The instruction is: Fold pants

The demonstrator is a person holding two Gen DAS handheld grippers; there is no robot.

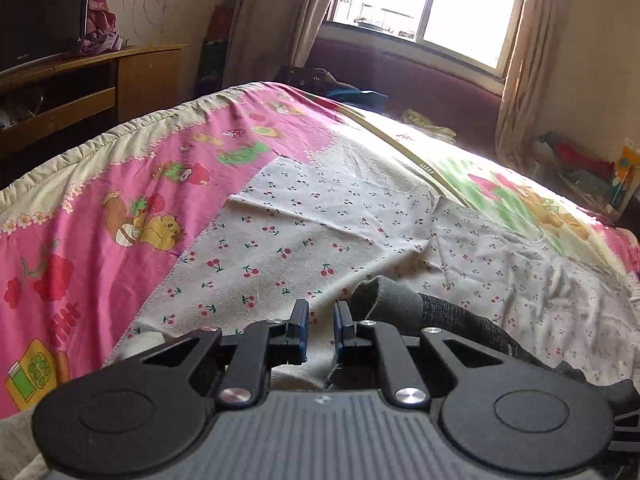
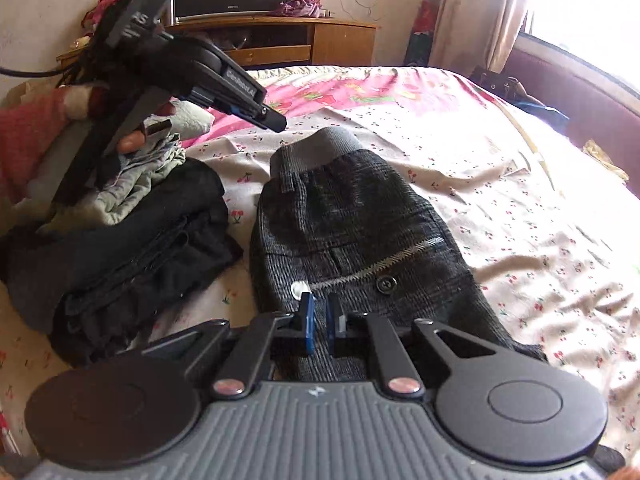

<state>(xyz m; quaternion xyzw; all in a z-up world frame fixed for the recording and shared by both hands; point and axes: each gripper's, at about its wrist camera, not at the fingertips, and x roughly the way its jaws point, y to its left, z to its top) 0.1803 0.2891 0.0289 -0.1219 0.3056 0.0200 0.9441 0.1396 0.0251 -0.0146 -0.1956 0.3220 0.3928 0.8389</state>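
Pants (image 2: 352,236) lie flat on the cherry-print sheet (image 2: 520,216), in the middle of the bed, grey waistband (image 2: 320,146) toward the far edge. They look folded into a short dark block; a button (image 2: 385,283) and pocket trim face up.

Right gripper (image 2: 319,322): jaws narrowly apart, a small gap between the blue pads. It sits over the near end of the pants; can't tell if any cloth is pinched.

Left gripper (image 2: 276,122) as seen from the right wrist: raised above the bed, tip near the waistband but off it. In its own view the left gripper (image 1: 320,326) has a narrow gap between the jaws, only sheet visible through it, nothing held. The waistband shows just right of its fingers.

Dark clothes pile (image 2: 132,248) lies at the bed's left edge, just beside the pants, with lighter garments (image 2: 136,184) on top. A pink quilt (image 1: 120,200) covers the far left of the bed. Wooden cabinet (image 2: 296,44) and window (image 1: 428,4) stand beyond.
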